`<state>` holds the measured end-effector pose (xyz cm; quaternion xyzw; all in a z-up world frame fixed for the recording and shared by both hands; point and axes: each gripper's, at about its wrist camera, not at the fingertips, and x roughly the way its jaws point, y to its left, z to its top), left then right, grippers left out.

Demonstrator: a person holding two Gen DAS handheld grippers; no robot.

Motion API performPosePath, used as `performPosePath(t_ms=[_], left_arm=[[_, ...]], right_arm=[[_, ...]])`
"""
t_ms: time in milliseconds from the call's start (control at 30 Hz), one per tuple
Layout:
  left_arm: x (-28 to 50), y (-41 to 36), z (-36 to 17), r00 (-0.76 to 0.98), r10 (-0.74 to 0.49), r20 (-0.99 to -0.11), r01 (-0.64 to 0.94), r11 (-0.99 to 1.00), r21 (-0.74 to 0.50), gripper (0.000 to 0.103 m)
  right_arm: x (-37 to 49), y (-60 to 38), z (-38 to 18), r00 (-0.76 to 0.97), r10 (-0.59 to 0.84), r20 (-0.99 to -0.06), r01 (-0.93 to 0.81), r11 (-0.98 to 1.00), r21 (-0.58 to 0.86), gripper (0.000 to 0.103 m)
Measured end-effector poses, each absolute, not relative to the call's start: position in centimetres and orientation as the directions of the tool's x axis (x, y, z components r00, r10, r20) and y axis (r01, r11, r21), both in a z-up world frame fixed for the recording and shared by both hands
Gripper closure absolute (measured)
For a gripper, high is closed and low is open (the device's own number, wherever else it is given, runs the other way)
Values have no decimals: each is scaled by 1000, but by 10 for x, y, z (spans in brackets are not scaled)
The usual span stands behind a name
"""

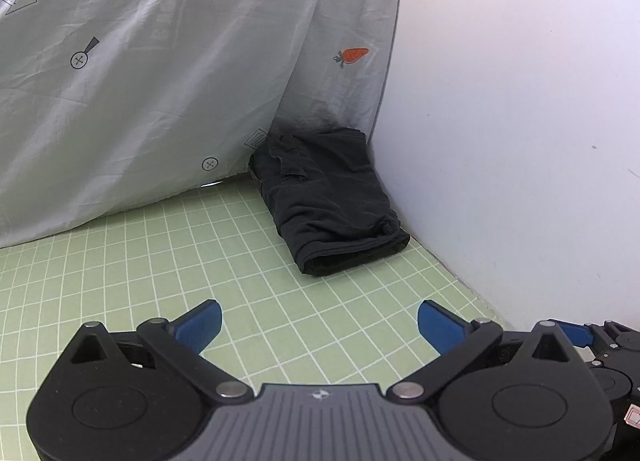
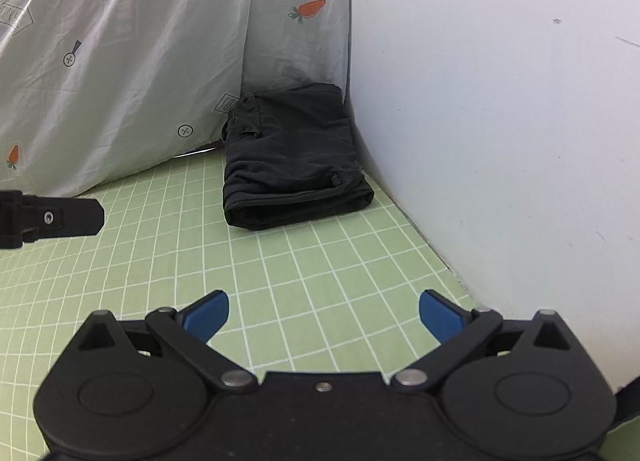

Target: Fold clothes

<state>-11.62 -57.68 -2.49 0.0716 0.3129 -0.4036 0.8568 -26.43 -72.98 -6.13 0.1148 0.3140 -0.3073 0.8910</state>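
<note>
A folded black garment (image 1: pixel 328 201) lies on the green grid mat (image 1: pixel 160 253) in the far corner, against the white wall and the grey sheet. It also shows in the right wrist view (image 2: pixel 292 165). My left gripper (image 1: pixel 319 321) is open and empty, well short of the garment, above the mat. My right gripper (image 2: pixel 324 311) is open and empty too, also short of the garment. Part of the right gripper (image 1: pixel 592 337) shows at the lower right of the left wrist view, and part of the left gripper (image 2: pixel 52 219) at the left of the right wrist view.
A grey sheet with carrot prints (image 1: pixel 160 61) hangs at the back and left, reaching down to the mat (image 2: pixel 120 261). A white wall (image 1: pixel 520 121) borders the mat on the right.
</note>
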Motion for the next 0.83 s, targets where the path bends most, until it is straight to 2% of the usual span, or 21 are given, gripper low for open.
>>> performPosePath(t_ms=[833], left_arm=[[-132, -563, -17, 480, -670, -566, 766, 635, -102, 0]], right_arm=[[-285, -709, -50, 613, -511, -603, 653, 757, 23, 1]])
